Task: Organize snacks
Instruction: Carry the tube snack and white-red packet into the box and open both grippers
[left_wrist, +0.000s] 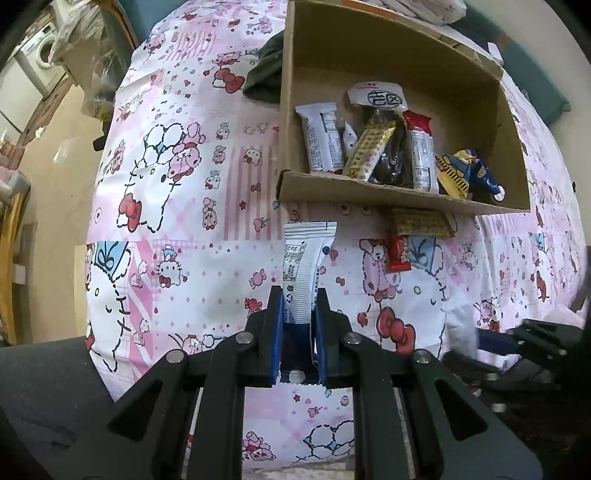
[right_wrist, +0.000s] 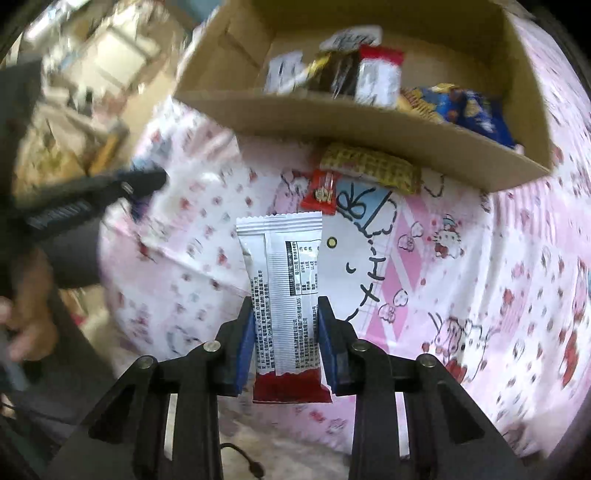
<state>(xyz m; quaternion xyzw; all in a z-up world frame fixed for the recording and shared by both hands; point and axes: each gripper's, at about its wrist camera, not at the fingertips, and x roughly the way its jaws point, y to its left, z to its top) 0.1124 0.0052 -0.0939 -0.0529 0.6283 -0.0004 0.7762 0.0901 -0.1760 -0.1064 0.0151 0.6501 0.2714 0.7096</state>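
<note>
My left gripper (left_wrist: 299, 295) is shut on a white and blue snack packet (left_wrist: 304, 266), held above the cloth in front of the cardboard box (left_wrist: 369, 190). My right gripper (right_wrist: 287, 308) is shut on a white and red snack bar (right_wrist: 282, 291), also held short of the box (right_wrist: 332, 114). The box holds several snacks in both views, among them a white bar (left_wrist: 321, 138) and a blue and yellow bag (left_wrist: 467, 170). A yellow waffle-print packet (right_wrist: 369, 168) and a small red packet (right_wrist: 321, 190) lie on the cloth against the box's near wall.
A pink cartoon-print cloth (left_wrist: 184, 221) covers the surface. A dark green cloth (left_wrist: 264, 74) lies left of the box. The other gripper shows at the right edge of the left wrist view (left_wrist: 532, 343) and at the left of the right wrist view (right_wrist: 92, 195).
</note>
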